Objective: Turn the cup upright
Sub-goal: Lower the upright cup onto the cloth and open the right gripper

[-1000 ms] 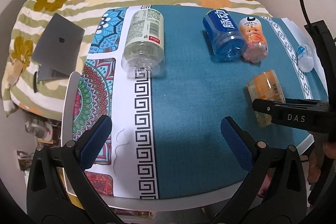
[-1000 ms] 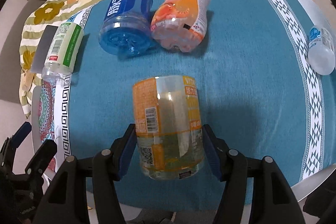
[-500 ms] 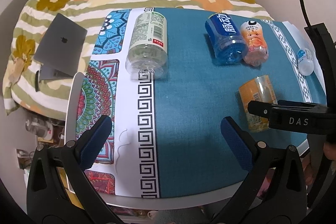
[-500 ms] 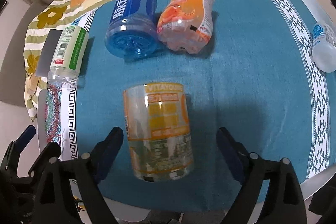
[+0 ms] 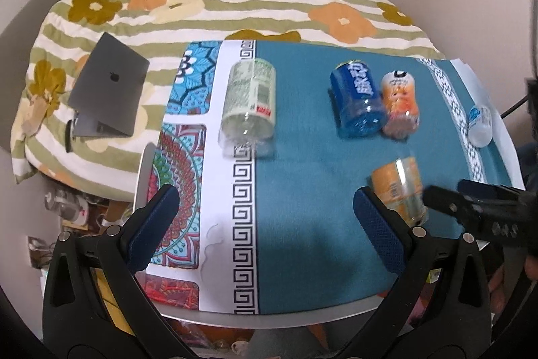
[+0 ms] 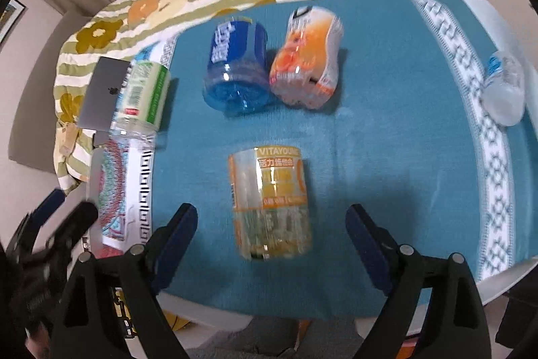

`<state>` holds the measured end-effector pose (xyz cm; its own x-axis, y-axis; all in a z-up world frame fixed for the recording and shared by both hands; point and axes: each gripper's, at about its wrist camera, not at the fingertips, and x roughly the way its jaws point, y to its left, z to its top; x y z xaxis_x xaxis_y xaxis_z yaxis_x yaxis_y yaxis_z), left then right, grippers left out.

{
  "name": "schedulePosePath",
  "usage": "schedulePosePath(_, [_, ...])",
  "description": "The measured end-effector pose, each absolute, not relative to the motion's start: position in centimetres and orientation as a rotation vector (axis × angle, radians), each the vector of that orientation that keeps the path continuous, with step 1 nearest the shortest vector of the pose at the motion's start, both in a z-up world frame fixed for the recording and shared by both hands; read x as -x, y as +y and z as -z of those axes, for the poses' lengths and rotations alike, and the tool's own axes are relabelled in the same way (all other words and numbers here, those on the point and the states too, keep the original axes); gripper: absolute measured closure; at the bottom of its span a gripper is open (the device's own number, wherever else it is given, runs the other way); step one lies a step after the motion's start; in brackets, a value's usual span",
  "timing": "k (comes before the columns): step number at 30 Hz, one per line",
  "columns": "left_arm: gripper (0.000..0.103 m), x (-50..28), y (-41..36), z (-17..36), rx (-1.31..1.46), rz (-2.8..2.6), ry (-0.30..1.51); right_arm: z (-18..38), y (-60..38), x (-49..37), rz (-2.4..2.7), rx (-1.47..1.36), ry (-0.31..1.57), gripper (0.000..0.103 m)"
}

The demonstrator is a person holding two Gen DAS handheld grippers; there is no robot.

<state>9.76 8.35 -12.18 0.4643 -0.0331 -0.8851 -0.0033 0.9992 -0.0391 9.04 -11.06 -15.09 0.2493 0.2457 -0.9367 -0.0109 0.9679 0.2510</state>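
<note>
At the far left a grey laptop [image 5: 107,86] lay on the flowered bedspread [image 5: 235,9], off the table. The left gripper [image 5: 265,217] hovered over the patterned edge of the teal cloth [image 5: 302,190], its jaws spread wide and holding nothing. Next came the green-labelled cup [image 5: 248,103], on its side; then the blue cup [image 6: 235,69] and the peach-printed cup [image 6: 306,56], both on their sides and touching each other. Nearest the table's front edge lay the orange cup [image 6: 272,201], also on its side, directly ahead of the right gripper [image 6: 272,234], whose jaws stood wide apart on either flank of it without touching. At the far right a small clear bottle [image 6: 504,90] rested on the white border. The likely trouble was the cup rolling: being round, thin and light, it could skid toward the near table edge if one finger met it before the other, or buckle and squirt out under a hard squeeze. A grip too low on the body might also tip it over again when set down. The count: four cut-bottle cups, one bottle, one laptop, two grippers.
</note>
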Motion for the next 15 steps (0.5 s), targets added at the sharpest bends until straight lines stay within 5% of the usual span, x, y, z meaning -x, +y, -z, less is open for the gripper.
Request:
schedulePosePath(7, [0.0, -12.6, 3.5, 12.6, 0.062, 0.037, 1.24, 12.4, -14.9, -7.7, -0.158, 0.042, 1.217, 0.015])
schedulePosePath(15, [0.0, -15.9, -2.9, 15.7, 0.063, 0.013, 1.456, 13.1, -21.3, -7.8, -0.201, 0.021, 1.171, 0.015])
